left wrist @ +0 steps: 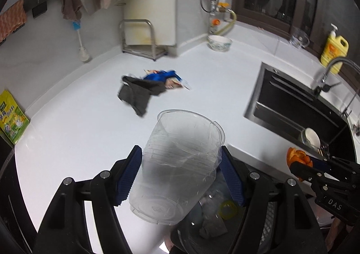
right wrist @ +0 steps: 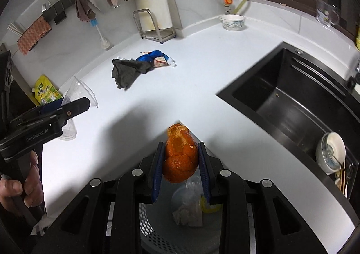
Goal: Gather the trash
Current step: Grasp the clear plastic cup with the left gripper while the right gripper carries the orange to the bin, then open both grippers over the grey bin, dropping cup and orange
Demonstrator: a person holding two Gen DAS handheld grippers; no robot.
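My left gripper [left wrist: 181,157] is shut on a clear plastic cup [left wrist: 177,164], tilted, held over the counter's front edge above a grey mesh bin [left wrist: 267,215] with trash inside. It also shows in the right wrist view [right wrist: 74,105]. My right gripper [right wrist: 180,148] is shut on an orange peel [right wrist: 178,155], held above the same bin [right wrist: 148,229]. The peel also shows in the left wrist view [left wrist: 298,159]. A blue snack wrapper [left wrist: 167,77] lies mid-counter, partly under a dark grey rag [left wrist: 138,94].
A black sink [right wrist: 292,101] with a white bowl [right wrist: 330,152] lies to the right. A patterned bowl [left wrist: 219,43], a steel rack [left wrist: 140,38], a yellow-green packet [left wrist: 12,116], a yellow soap bottle [left wrist: 334,50] and a glass mug [right wrist: 326,14] stand along the counter's edges.
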